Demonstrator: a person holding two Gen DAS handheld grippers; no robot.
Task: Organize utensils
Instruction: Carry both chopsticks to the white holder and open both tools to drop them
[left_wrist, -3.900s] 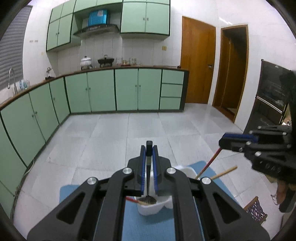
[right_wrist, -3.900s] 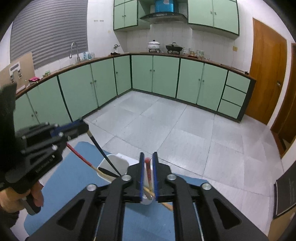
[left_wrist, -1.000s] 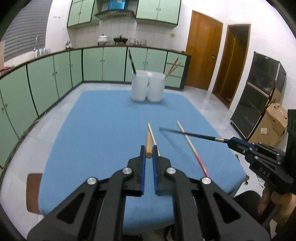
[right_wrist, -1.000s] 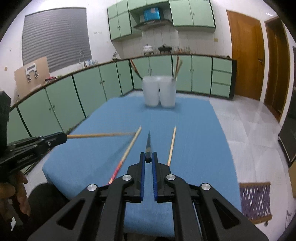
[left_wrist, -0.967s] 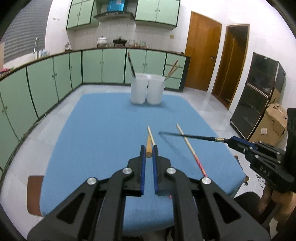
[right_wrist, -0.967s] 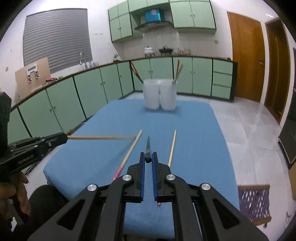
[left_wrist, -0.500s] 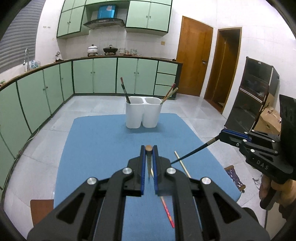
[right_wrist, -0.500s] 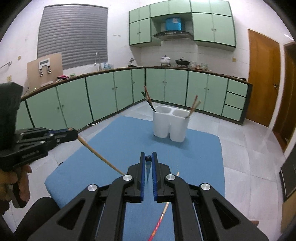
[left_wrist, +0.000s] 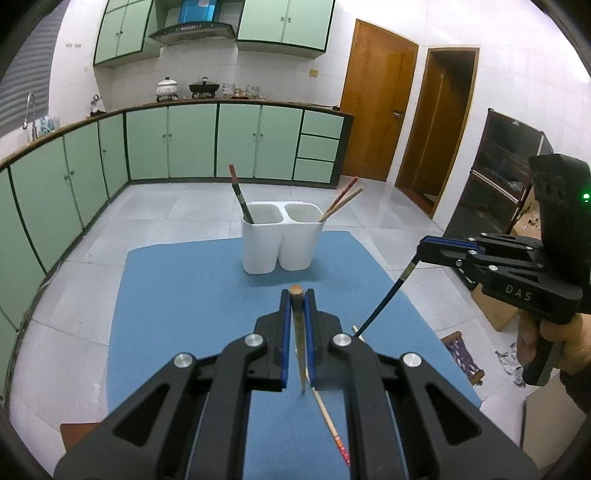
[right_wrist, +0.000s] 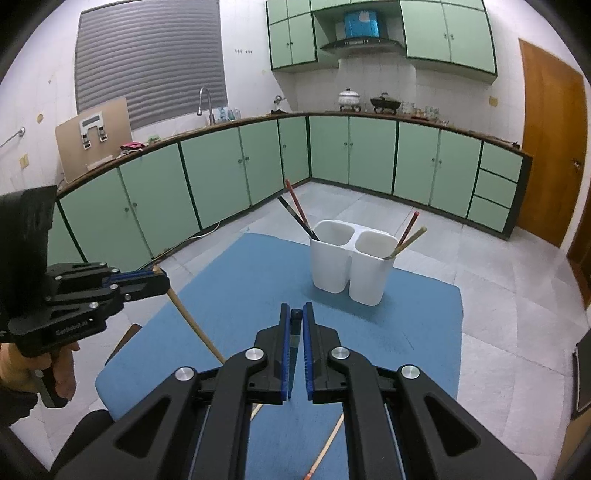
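A white two-compartment holder (left_wrist: 277, 240) (right_wrist: 349, 264) stands at the far end of the blue-covered table (left_wrist: 184, 295). Its left compartment holds dark and red chopsticks (right_wrist: 297, 216); its right one holds a red and a wooden chopstick (right_wrist: 406, 236). My left gripper (left_wrist: 296, 295) is shut on a wooden chopstick (left_wrist: 300, 343) and holds it above the table, tip down. My right gripper (right_wrist: 294, 314) is shut on a black chopstick (left_wrist: 384, 302), also lifted. Two more chopsticks lie on the cloth, one with a red end (left_wrist: 330, 424), one pale (right_wrist: 328, 446).
Green kitchen cabinets (left_wrist: 184, 140) run along the back and left walls, with a tiled floor between. A dark cabinet (left_wrist: 495, 184) and cardboard box stand right of the table. A brown stool (right_wrist: 125, 339) shows at the table's left edge.
Both grippers have risen and tilted down with their chopsticks since a second ago. The holder now looks nearer. The chopsticks on the cloth have not moved.
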